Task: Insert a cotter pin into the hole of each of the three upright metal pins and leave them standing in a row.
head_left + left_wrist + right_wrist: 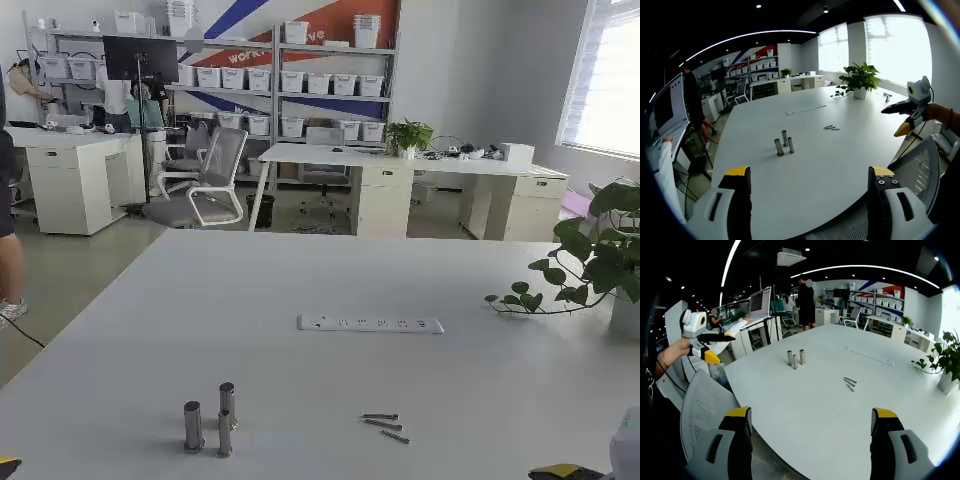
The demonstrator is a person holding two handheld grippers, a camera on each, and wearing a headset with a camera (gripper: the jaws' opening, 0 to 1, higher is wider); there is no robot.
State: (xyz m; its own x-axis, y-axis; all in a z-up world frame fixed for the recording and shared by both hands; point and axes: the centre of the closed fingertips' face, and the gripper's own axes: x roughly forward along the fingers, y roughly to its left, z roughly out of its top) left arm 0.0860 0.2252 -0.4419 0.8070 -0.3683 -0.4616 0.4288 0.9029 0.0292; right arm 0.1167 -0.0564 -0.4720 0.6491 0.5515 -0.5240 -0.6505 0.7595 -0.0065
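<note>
place: open-plan office | evidence: white desks (410, 160), mesh swivel chairs (205, 180), shelving with white bins (300, 85), monitors (760, 301), potted plants (408, 135), power strip (370, 324) on the table (470, 400)

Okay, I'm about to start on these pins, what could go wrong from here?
1. The three metal pins stand bunched close together, so a gripper closing on one could well tip its neighbours.
2. The cotter pins are thin and lie flat, close together on the smooth table; they may slide away or come up two at a time.
The left gripper and the right gripper are open and hold nothing.
</note>
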